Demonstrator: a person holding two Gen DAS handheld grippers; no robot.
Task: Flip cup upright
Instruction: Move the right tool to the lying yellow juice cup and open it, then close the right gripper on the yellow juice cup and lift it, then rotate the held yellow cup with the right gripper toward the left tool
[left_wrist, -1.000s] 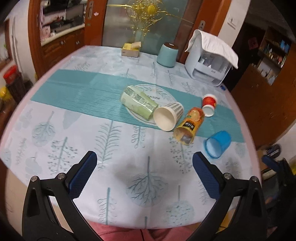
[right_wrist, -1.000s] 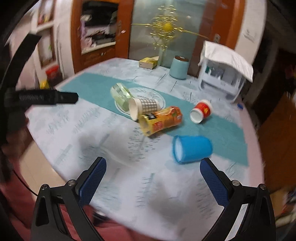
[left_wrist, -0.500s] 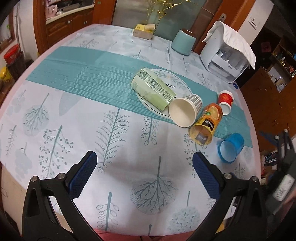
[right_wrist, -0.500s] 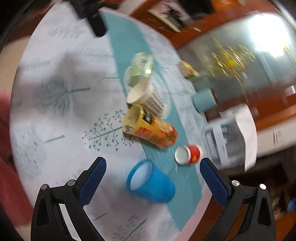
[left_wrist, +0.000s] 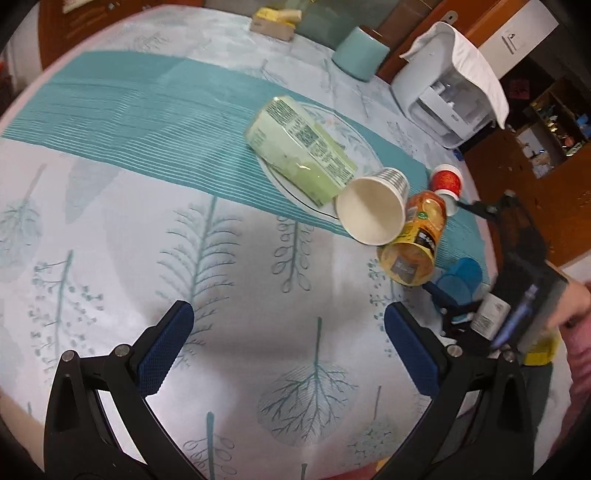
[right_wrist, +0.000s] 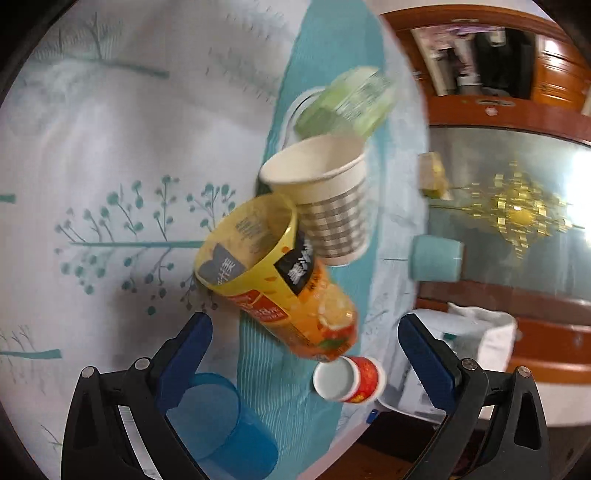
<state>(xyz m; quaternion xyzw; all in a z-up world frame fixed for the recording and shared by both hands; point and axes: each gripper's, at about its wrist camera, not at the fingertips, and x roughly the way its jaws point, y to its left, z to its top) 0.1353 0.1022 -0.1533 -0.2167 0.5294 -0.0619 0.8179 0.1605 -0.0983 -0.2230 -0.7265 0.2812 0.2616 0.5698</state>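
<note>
A blue plastic cup lies on its side near the table's right edge; it also shows in the left wrist view. My right gripper is open, rolled sideways, with its left finger just over the blue cup's mouth. It shows in the left wrist view beside that cup. A white checked paper cup and a small red cup also lie on their sides. My left gripper is open and empty above the near tablecloth.
An orange juice bottle lies between the paper cup and the blue cup. A green carton lies on a plate. A teal canister and a white appliance stand at the far side.
My right gripper has rolled further and dropped close to the blue cup, which now sits at its left finger. My left gripper has moved lower and closer to the table.
</note>
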